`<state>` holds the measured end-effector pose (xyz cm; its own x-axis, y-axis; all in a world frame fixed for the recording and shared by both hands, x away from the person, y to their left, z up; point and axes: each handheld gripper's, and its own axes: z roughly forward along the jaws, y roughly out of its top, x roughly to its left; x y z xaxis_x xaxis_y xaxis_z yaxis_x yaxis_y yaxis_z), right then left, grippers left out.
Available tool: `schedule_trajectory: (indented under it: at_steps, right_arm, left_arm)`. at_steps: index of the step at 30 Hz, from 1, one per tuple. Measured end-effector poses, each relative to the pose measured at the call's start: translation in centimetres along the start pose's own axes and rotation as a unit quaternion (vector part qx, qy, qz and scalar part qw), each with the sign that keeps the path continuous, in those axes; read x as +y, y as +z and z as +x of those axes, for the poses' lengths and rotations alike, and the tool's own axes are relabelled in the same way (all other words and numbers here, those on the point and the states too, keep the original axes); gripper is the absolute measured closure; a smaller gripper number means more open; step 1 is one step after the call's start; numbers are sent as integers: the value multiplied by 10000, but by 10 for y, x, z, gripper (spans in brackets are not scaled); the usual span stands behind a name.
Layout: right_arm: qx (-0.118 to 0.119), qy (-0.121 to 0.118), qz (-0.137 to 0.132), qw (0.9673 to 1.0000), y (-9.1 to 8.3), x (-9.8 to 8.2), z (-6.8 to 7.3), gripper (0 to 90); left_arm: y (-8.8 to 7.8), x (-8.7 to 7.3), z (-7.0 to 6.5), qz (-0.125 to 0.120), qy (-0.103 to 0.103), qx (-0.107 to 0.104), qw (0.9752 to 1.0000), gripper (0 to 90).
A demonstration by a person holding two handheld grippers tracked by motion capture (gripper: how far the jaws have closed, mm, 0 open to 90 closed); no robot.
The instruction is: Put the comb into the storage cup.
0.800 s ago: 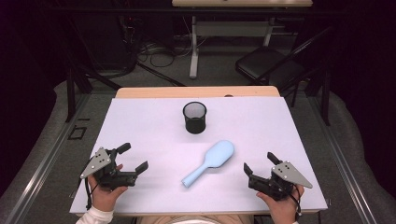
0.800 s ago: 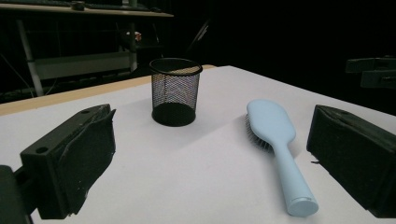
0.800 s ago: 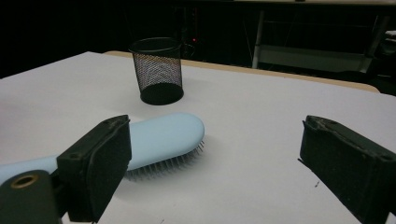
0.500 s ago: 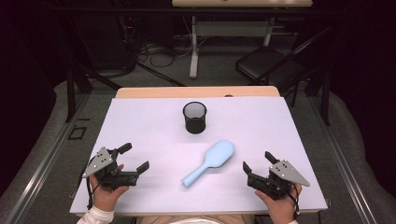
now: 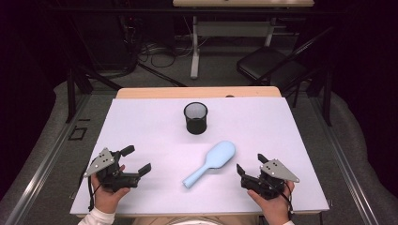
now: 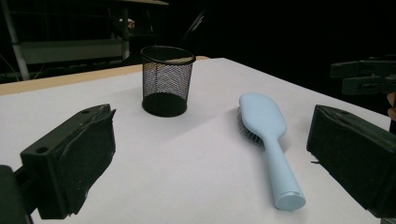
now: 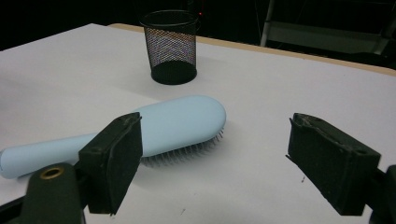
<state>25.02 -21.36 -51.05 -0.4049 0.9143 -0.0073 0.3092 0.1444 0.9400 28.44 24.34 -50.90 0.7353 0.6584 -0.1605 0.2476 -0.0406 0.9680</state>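
A light blue hairbrush [image 5: 211, 163] lies bristles down on the white table, handle toward the near edge. Behind it stands a black mesh cup [image 5: 195, 117], upright and empty. My left gripper [image 5: 137, 159] sits at the near left, open, with nothing between its jaws. My right gripper [image 5: 249, 163] is at the near right, just right of the brush head, also open and empty. In the left gripper view, the brush [image 6: 264, 121] and cup [image 6: 167, 81] lie ahead of the open gripper [image 6: 215, 135]. In the right gripper view, the brush [image 7: 177, 121] lies beyond the left jaw of the open gripper [image 7: 215, 140], with the cup [image 7: 173, 46] farther off.
The white table top [image 5: 141, 122] has a wooden strip along its far edge. Beyond it, on the dark floor, are a black chair [image 5: 270, 70], cables and desk legs. In the left gripper view the other gripper [image 6: 364, 77] shows at the right edge.
My right gripper has edged slightly left toward the brush. The left gripper, brush and cup have stayed where they were.
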Motion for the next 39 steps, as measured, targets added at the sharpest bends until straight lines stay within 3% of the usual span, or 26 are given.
schedule_trajectory:
  at_steps: [10,22,32,35,39]
  right_arm:
    - [106,-130,39,9999,8,6,10,265]
    - [502,-381,243,9977,21,9,30,488]
    - [989,-506,360,9932,34,18,60,548]
    - [1235,-503,471,9899,44,20,68,599]
    - [1274,-544,666,9881,54,21,77,653]
  left_arm:
    - [0,-2,2,80,-34,16,10000,10]
    - [-2,-2,2,91,-23,139,9999,10]
    - [0,-1,0,143,-1,88,9999,10]
    - [0,-1,0,116,-5,74,9999,10]
    - [2,-1,2,139,-27,22,9999,10]
